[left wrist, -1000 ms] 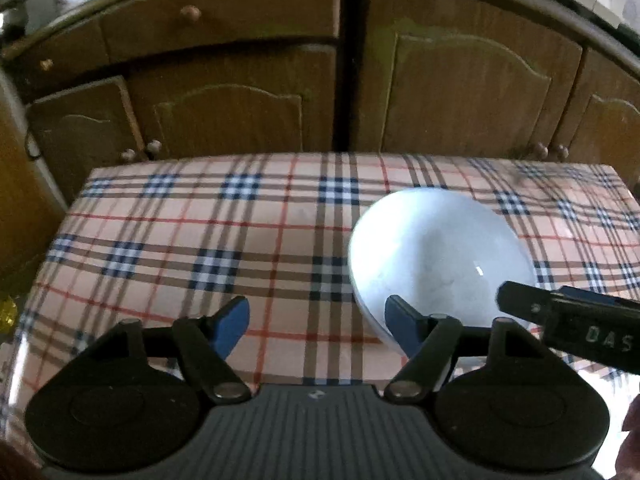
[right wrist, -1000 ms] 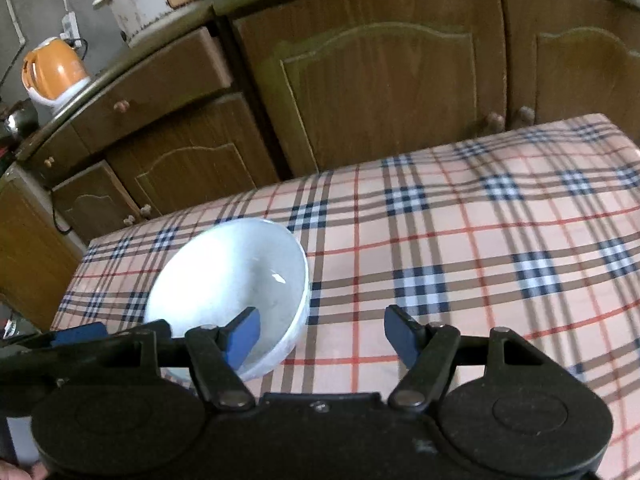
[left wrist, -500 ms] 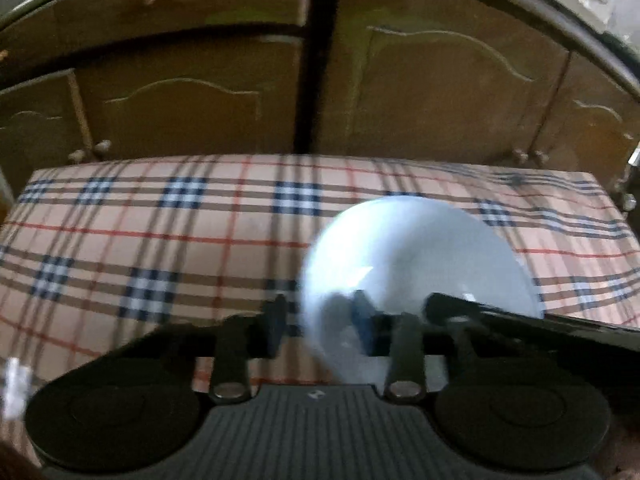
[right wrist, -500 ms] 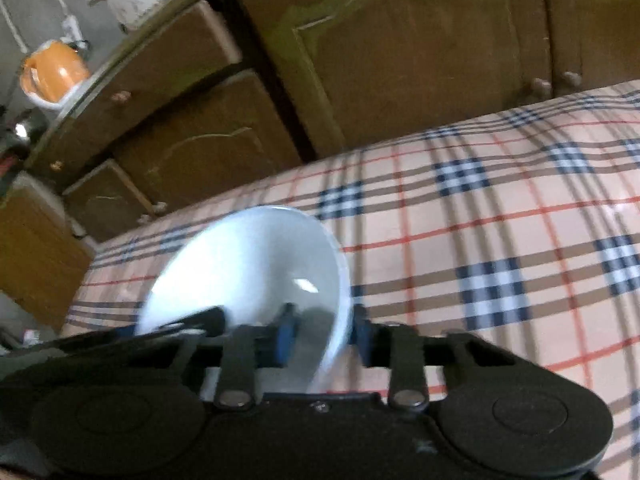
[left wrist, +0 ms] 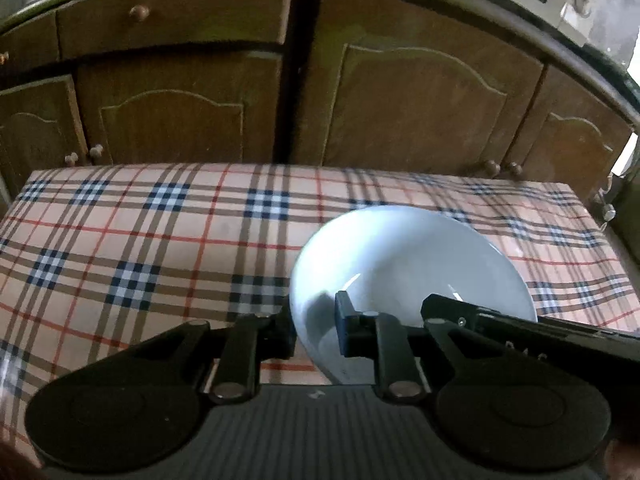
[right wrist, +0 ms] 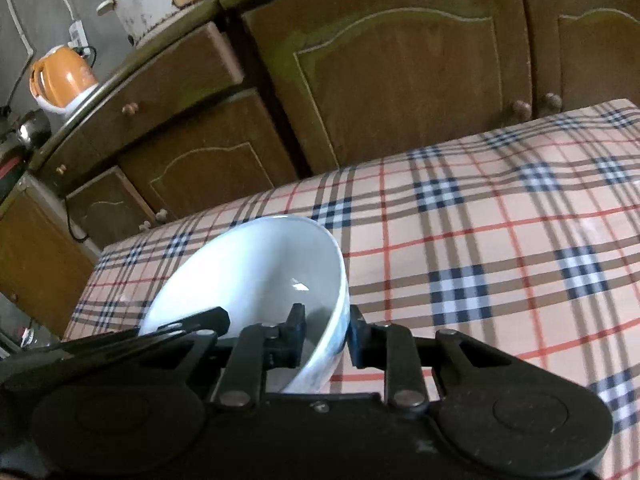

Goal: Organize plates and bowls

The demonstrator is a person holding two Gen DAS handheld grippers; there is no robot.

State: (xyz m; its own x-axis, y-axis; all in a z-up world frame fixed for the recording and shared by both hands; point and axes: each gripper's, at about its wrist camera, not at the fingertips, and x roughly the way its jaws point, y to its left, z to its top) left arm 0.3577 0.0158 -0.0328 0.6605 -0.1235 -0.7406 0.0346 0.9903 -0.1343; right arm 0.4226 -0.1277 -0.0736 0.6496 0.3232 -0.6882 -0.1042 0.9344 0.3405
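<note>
Both tools now pinch the white bowl by its rim, one on each side. The left tool has shut on the rim at the bowl's 7 o'clock, one pad inside the wall and one outside; the right tool is closing on the rim at the bowl's 5 o'clock, its pads already against the wall on both faces. The bowl sits on the checked bench, toward the near edge, at 6 o'clock in both wrist views. With two grips set, the bowl looks ready to lift and carry; no plate or other dish is in view to stack it with. A second ago both tools stood wide open with their blue pads clear of the rim, and the bowl has since tipped slightly.
</note>
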